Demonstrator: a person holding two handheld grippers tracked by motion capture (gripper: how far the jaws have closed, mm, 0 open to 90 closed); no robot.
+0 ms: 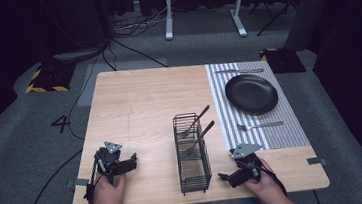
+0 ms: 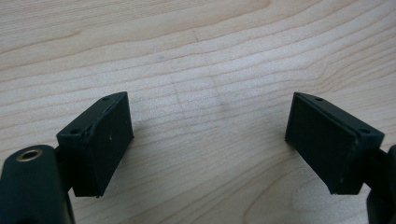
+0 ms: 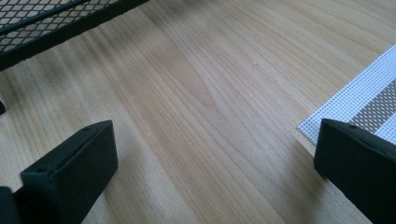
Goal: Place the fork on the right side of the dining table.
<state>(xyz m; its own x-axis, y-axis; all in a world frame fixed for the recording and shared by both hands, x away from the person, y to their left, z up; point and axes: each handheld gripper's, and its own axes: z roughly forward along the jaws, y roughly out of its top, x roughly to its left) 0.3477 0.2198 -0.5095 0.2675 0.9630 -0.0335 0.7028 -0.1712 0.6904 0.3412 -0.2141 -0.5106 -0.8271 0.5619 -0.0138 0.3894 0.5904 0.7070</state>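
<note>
Both tongs rest spread and empty at the counter's (image 1: 134, 101) near edge: left tongs (image 1: 124, 163), right tongs (image 1: 230, 176). Wire caddy (image 1: 192, 153) stands between them, nearer the right tongs. Its two utensils (image 1: 197, 126) lean handles up-right toward the striped mat (image 1: 267, 134).
</note>
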